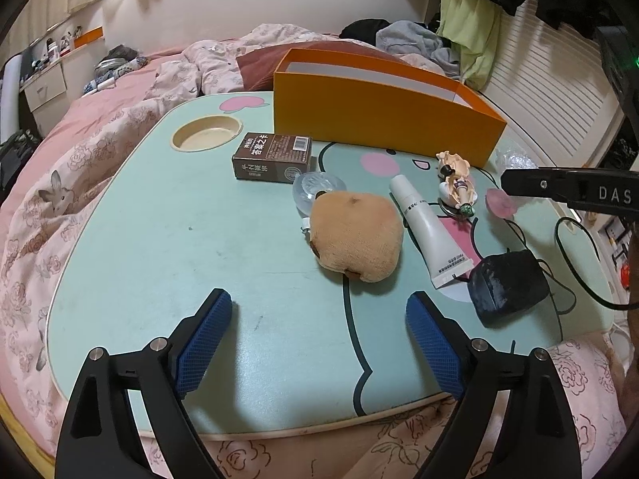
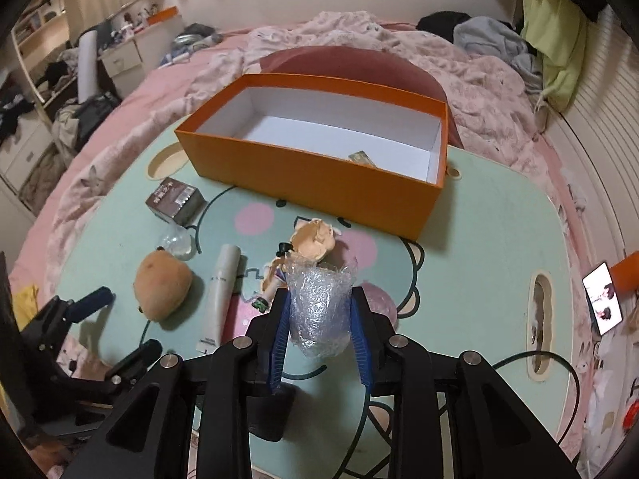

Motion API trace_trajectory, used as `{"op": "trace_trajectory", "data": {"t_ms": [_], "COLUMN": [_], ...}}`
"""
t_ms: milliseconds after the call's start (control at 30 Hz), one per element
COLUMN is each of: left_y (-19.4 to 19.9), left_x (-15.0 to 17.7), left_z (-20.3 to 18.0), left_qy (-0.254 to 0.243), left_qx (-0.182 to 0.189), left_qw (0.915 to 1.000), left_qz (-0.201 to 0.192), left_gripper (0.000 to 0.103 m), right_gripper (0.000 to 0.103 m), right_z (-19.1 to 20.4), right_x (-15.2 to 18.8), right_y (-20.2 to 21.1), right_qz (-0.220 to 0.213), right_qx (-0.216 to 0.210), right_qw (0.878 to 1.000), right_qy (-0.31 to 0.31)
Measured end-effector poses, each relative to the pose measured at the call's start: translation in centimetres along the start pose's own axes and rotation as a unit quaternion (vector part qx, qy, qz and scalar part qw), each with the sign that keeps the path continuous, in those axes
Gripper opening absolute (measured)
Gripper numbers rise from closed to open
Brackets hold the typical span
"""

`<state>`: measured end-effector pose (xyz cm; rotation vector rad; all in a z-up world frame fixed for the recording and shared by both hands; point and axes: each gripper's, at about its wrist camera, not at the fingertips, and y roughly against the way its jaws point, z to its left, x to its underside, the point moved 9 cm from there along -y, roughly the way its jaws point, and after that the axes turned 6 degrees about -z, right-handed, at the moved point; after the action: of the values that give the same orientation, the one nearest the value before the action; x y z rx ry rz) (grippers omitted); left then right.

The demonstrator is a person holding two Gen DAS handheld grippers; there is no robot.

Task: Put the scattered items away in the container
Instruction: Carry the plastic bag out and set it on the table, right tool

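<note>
An orange box (image 2: 303, 167) (image 1: 379, 119) stands open at the far side of the green lap table (image 1: 179, 247), with one small item (image 2: 362, 158) inside. My right gripper (image 2: 319, 303) is shut on a wad of clear bubble wrap (image 2: 319, 311), held above the table short of the box. My left gripper (image 1: 319, 319) is open and empty near the table's front edge. Ahead of it lie a tan plush (image 1: 357, 235) (image 2: 161, 283), a white tube (image 1: 427, 227) (image 2: 221, 299), a doll figure (image 1: 455, 183) (image 2: 307, 247), a brown card box (image 1: 271, 157) (image 2: 175, 199), a clear capsule (image 1: 315, 191) and a black pouch (image 1: 507, 287).
The table rests on a bed with a pink floral quilt (image 1: 60, 199). A round cup recess (image 1: 207, 133) sits at the table's far left. A black cable (image 1: 579, 263) runs along the right edge. Clothes (image 1: 419, 40) pile behind the box. A phone (image 2: 603, 297) lies at right.
</note>
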<state>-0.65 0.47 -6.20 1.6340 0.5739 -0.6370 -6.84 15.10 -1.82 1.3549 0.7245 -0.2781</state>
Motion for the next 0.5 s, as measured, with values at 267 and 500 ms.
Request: {"op": "trace_trajectory", "data": {"t_ms": [267,500], "left_y": [0.1,0.2], "left_x": [-0.1,-0.1], "left_z": [0.0,0.0], "left_qy": [0.002,0.007], "left_qx": [0.002,0.007], "left_qw": [1.0,0.9999], "left_qz": [-0.001,-0.002], "left_gripper": [0.089,0.089], "right_gripper": [0.048,0.049], "right_z": [0.2,-2.0], "right_x": [0.3,3.0], "right_y": [2.9,4.8], "right_qz": [-0.074,-0.122], "right_qx": [-0.001,0.02], "right_qw": [0.997,0.991], "right_qy": [-0.005,-0.042]}}
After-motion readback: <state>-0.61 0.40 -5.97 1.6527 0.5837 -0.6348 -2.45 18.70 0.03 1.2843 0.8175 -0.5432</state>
